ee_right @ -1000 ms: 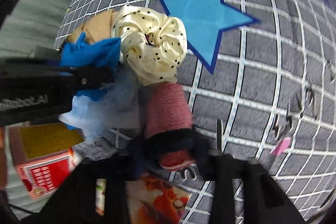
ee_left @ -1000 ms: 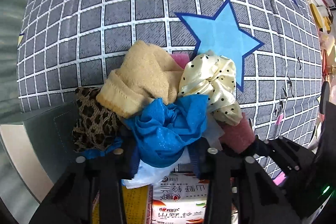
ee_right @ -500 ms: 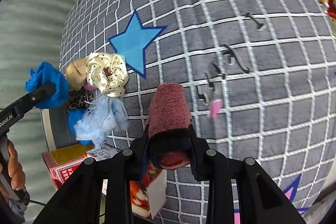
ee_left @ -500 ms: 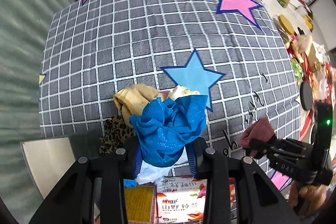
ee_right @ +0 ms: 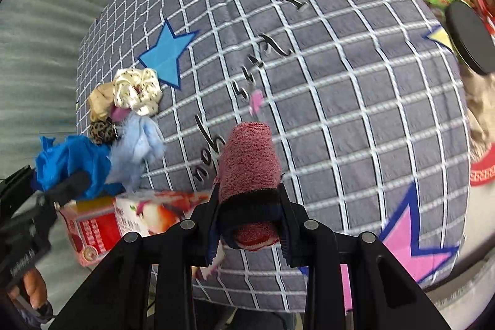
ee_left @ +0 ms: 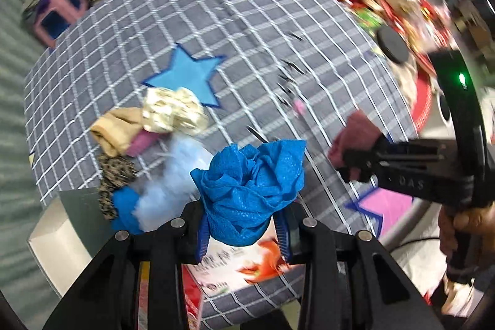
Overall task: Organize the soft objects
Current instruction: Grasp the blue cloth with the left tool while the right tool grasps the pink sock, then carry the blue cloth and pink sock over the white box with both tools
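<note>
Grey checked cloth with stars covers table. Left gripper clamped on bunched blue scrunchie, bulk protruding past fingertips. Right gripper clamped on red rolled sock; long axis along fingers, free end pointing away beyond fingertips, above cloth.

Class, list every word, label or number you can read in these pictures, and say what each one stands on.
"DAS": side of the black right claw.
"you": black cursive script on the grey checked blanket; the words above it are too distorted.
White print on the black left claw: too blurred.
Print on the red-and-white carton: too blurred.
</note>
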The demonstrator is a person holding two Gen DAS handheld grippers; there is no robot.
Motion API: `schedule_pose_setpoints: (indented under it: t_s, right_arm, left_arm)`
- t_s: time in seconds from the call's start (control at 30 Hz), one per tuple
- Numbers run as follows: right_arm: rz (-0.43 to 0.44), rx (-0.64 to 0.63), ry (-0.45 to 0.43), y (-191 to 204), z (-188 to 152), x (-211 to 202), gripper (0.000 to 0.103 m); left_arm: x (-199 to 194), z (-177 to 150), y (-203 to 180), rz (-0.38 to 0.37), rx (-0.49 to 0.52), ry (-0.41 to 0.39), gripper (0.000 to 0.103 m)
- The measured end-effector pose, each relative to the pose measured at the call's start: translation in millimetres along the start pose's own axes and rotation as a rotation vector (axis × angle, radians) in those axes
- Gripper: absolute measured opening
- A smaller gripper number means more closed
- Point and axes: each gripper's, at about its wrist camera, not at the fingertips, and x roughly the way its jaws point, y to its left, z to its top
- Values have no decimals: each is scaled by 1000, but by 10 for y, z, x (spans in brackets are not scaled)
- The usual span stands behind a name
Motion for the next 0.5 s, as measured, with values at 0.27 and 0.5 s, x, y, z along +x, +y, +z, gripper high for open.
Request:
schedule_pose_setpoints:
  t_s: [0.27, 0.5]
  right_arm:
    - [-59, 19, 9, 19, -502, -61, 33]
    - [-90, 16, 27, 147, -1010, -19, 33]
  left_arm:
    - [-59, -473, -324, -37, 154, 13, 39]
    - [-129, -939, -377, -33, 220, 15, 38]
